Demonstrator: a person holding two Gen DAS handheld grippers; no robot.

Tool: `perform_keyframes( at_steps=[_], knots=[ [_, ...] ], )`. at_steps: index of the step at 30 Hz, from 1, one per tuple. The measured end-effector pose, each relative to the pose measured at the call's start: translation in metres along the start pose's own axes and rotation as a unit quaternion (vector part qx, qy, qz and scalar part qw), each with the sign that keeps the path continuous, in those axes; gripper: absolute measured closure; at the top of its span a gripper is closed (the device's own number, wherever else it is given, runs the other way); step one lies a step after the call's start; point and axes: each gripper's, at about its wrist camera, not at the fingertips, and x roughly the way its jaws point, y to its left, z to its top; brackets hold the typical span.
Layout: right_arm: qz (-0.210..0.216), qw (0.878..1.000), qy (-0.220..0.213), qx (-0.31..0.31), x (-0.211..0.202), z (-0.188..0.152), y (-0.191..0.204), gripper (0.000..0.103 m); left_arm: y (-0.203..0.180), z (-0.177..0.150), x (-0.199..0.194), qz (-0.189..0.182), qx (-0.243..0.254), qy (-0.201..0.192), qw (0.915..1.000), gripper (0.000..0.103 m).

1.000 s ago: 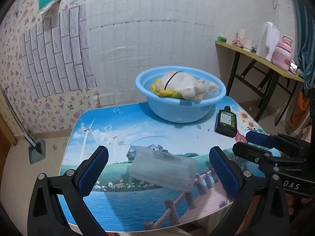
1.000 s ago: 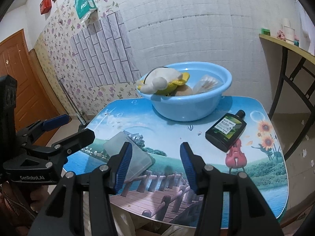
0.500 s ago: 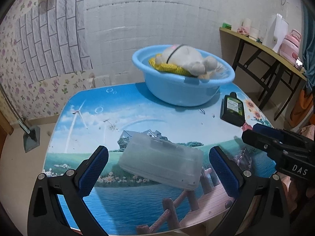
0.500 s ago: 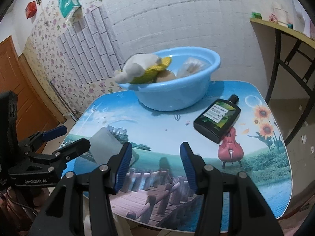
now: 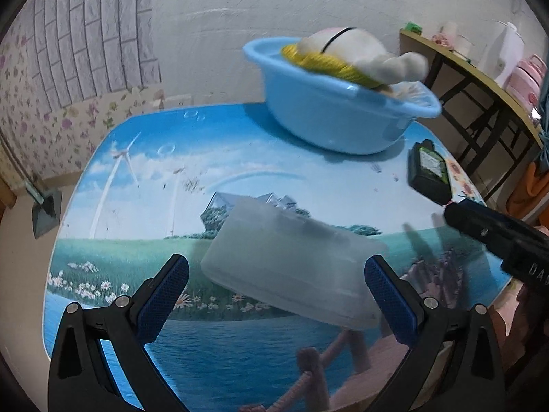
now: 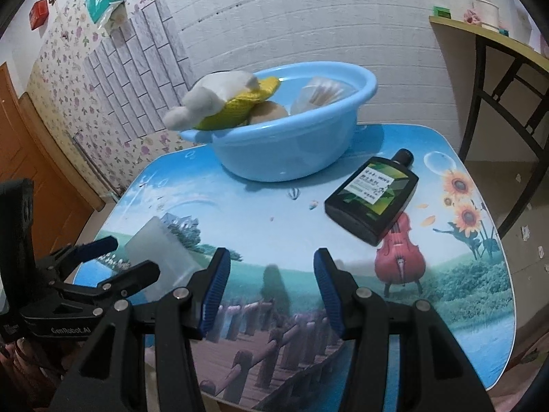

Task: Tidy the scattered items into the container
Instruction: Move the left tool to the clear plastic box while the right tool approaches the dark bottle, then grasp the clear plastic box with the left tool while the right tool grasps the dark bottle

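Observation:
A translucent plastic box [image 5: 291, 267] lies on the picture-printed table [image 5: 144, 206], just ahead of my open left gripper [image 5: 274, 295]; its fingers flank the box without touching it. The box also shows in the right wrist view [image 6: 161, 257]. A dark bottle with a green label [image 6: 374, 195] lies flat on the table's right side, ahead and right of my open, empty right gripper [image 6: 271, 285]. The blue basin [image 6: 291, 144] at the table's back holds a white and yellow plush toy [image 6: 226, 103] and other items.
A side table [image 5: 480, 72] with a pink jug and small containers stands at the right by the wall. A brown door [image 6: 34, 178] is at the left. The table's front edge lies under both grippers.
My left gripper has moved forward and down toward the plastic box, which now sits between its fingers. My right gripper has moved slightly forward and lower. Both stay open.

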Motion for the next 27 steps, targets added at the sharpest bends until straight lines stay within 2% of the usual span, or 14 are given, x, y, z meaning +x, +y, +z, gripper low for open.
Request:
perform_keyframes(
  at_steps=[3, 7, 9, 11, 13, 19, 27],
  knots=[
    [-0.020, 1.000, 0.004, 0.007, 0.006, 0.003, -0.006, 0.052, 0.009, 0.000, 0.004, -0.020, -0.021, 0.003, 0.9996, 0.000],
    [-0.055, 0.998, 0.007, 0.024, 0.013, 0.009, -0.018, 0.030, 0.013, 0.000, 0.006, -0.024, -0.035, 0.008, 0.9991, 0.000],
    [-0.066, 0.997, 0.008, 0.032, 0.017, 0.013, -0.023, 0.026, 0.008, 0.001, 0.004, -0.020, -0.027, 0.009, 0.9994, 0.000],
    [-0.081, 0.996, 0.009, 0.038, 0.021, 0.018, -0.028, 0.024, 0.002, 0.000, 0.006, -0.031, -0.017, 0.014, 0.9993, 0.000],
    [-0.096, 0.994, 0.012, 0.042, 0.026, 0.022, -0.032, 0.017, -0.003, 0.000, 0.005, -0.033, -0.014, 0.016, 0.9992, 0.000],
    [-0.118, 0.992, 0.020, 0.044, 0.039, 0.028, -0.031, 0.009, -0.008, 0.002, 0.008, -0.035, -0.017, 0.014, 0.9991, 0.000],
    [-0.138, 0.988, 0.025, 0.060, 0.054, 0.038, -0.034, 0.008, -0.011, 0.007, 0.014, -0.040, -0.022, 0.014, 0.9988, 0.000]
  ],
)
